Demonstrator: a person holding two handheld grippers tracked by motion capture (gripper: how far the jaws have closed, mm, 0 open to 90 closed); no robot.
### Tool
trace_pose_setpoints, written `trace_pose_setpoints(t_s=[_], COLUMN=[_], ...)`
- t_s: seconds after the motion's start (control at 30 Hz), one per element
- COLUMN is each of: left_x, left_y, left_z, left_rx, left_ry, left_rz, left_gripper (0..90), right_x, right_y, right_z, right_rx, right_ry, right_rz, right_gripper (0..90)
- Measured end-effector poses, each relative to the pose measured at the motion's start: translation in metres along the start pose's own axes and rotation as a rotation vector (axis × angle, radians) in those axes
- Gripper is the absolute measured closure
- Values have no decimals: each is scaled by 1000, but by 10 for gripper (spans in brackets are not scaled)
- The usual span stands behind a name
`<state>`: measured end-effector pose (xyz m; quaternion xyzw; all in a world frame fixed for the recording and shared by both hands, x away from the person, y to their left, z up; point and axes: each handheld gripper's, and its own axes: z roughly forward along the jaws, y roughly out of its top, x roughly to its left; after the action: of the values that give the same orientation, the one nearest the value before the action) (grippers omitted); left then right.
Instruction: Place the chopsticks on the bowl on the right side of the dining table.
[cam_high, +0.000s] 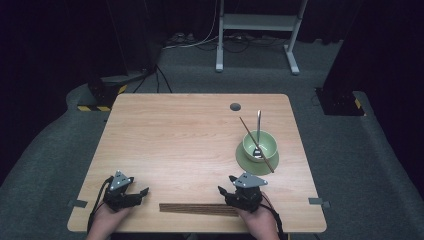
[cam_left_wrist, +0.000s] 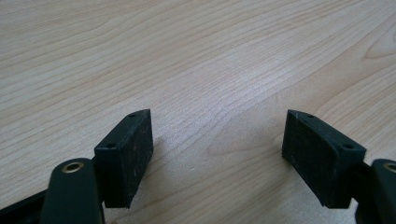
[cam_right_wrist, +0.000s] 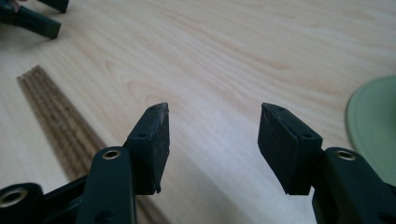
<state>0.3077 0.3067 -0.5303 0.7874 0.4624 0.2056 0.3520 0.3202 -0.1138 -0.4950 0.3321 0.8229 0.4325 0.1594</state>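
From the high view, a bundle of chopsticks (cam_high: 198, 208) lies flat near the table's (cam_high: 175, 135) near edge, its long axis running left to right, its right end just under the right gripper (cam_high: 226, 184), whose jaws stand apart and empty, while the left gripper (cam_high: 138, 190), also spread on nothing, sits well to its left. In the left gripper view, the left gripper (cam_left_wrist: 217, 135) gapes over bare wood. In the right gripper view, the bundle (cam_right_wrist: 60, 126) passes left of and beneath the open right gripper (cam_right_wrist: 214, 126), so I judge the right hand nearer.
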Motion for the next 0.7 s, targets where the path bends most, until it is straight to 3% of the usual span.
trace_pose_setpoints(t_s=[0.07,0.17,0.37,0.43,0.7], left_x=[0,0,0,0,0], left_y=[0,0,0,0,0], left_z=[0,0,0,0,0], left_rx=[0,1,0,0,0], left_ry=[0,0,3,3,1], left_rz=[2,1,2,-1,1], left_gripper=[248,247,247,247,247], right_x=[2,5,8,13,18], right_y=[-7,-16,-16,-17,-18], right_z=[-2,-1,7,13,18], right_rx=[10,45,41,73,101], right_ry=[19,41,103,113,136], right_rz=[8,-15,18,-8,-24], right_gripper=[436,436,443,454,516])
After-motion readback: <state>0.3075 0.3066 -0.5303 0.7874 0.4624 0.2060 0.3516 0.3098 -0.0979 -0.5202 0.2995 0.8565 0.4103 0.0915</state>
